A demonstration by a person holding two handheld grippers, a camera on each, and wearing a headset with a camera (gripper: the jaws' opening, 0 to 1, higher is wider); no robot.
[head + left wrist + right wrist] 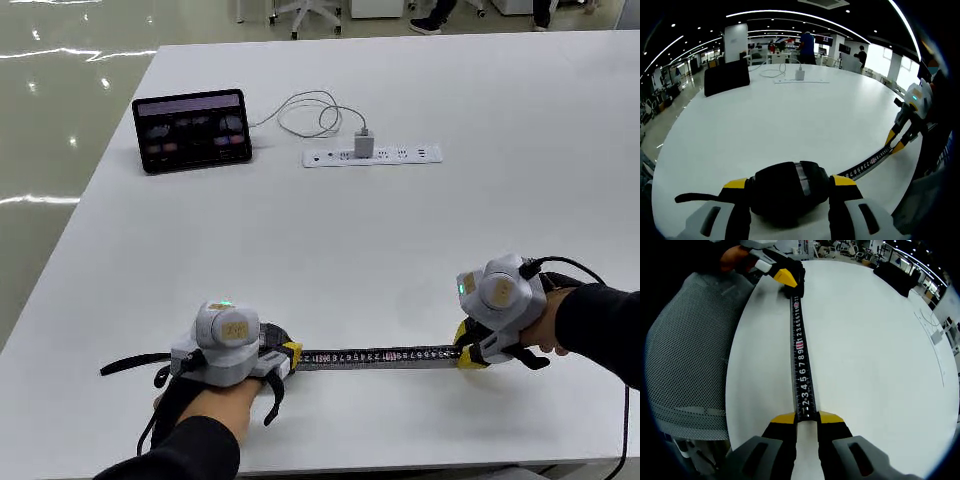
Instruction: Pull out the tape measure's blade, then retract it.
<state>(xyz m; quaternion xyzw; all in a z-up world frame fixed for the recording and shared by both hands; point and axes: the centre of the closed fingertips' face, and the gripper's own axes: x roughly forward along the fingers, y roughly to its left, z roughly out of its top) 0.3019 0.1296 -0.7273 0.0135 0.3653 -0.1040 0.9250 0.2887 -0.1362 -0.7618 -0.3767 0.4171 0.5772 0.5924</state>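
A black tape measure case (pixel 790 192) sits between the yellow-tipped jaws of my left gripper (pixel 790 186), which is shut on it near the table's front edge (pixel 275 357). Its dark numbered blade (pixel 375 355) runs out flat along the white table to my right gripper (pixel 462 357). In the right gripper view the blade (pixel 801 355) stretches away toward the case (pixel 796 277), and my right gripper (pixel 807 417) is shut on the blade's end. The left gripper view shows the blade (pixel 866 165) reaching the other gripper (pixel 895 142).
A dark tablet (pixel 192 129) stands at the back left of the white table (pixel 330 230). A white power strip (pixel 372 155) with a plugged charger and looped cable (pixel 310 113) lies behind the middle. A black strap (pixel 130 363) trails left of the case.
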